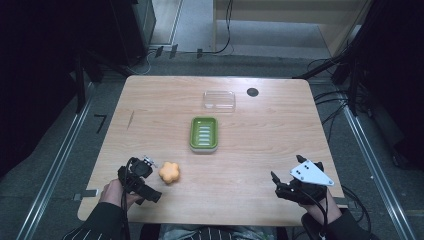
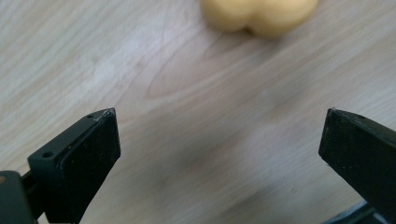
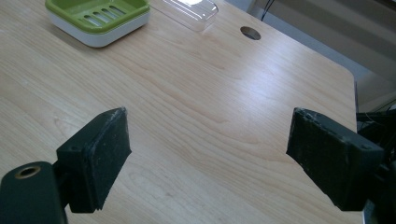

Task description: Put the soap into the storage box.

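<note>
An orange flower-shaped soap (image 1: 169,172) lies on the wooden table (image 1: 250,150) near its front left. My left gripper (image 1: 148,164) is just left of the soap, held low over the table. In the left gripper view this gripper (image 2: 219,112) is open, with bare wood between the jaws and the soap (image 2: 259,16) a short way beyond the tips. A green soap dish (image 1: 204,133) on a white base sits at the table's middle. My right gripper (image 1: 283,180) is at the front right; in its own view it (image 3: 208,112) stands open over bare wood.
A clear plastic lid (image 1: 219,100) lies behind the soap dish, beside a round cable hole (image 1: 252,92). In the right gripper view the soap dish (image 3: 98,18), the lid (image 3: 189,9) and the hole (image 3: 251,32) lie far ahead. Cables run across the floor around the table.
</note>
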`<act>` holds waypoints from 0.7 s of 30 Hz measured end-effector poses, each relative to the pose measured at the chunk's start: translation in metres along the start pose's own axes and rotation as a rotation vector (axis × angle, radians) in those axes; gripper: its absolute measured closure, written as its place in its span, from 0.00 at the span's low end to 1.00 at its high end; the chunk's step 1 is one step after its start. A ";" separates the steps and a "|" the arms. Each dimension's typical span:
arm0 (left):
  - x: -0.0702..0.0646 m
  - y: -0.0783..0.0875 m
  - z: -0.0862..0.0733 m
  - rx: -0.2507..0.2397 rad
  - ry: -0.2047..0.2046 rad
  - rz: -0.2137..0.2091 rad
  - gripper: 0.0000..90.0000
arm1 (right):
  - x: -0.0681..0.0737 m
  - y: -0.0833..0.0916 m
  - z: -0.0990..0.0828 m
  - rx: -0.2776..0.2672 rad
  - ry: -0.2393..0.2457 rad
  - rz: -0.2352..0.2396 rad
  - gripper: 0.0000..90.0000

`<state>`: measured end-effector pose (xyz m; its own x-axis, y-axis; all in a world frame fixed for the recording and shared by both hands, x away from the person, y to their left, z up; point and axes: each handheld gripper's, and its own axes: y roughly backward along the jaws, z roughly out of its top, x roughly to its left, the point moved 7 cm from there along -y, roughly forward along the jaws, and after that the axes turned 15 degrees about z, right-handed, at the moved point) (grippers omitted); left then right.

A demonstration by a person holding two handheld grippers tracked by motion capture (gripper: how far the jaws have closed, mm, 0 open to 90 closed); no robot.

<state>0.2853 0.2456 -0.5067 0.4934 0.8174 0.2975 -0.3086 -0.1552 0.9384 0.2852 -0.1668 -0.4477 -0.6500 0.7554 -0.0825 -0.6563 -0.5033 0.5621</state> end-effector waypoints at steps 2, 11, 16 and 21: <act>-0.001 -0.002 0.005 0.003 -0.012 0.012 0.00 | -0.001 0.000 0.000 -0.001 0.000 -0.002 0.15; -0.002 -0.004 0.018 -0.013 0.007 -0.005 0.00 | -0.001 0.000 -0.001 0.001 -0.005 -0.001 0.15; -0.005 -0.006 0.025 -0.020 0.006 -0.010 0.00 | -0.001 0.000 -0.001 0.005 -0.002 0.000 0.15; -0.008 -0.007 0.032 -0.023 -0.008 -0.007 0.00 | -0.001 0.000 -0.001 0.004 -0.003 -0.003 0.15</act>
<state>0.3101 0.2227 -0.5101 0.5020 0.8141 0.2919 -0.3232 -0.1364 0.9364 0.2856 -0.1682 -0.4483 -0.6472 0.7579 -0.0817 -0.6566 -0.4997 0.5649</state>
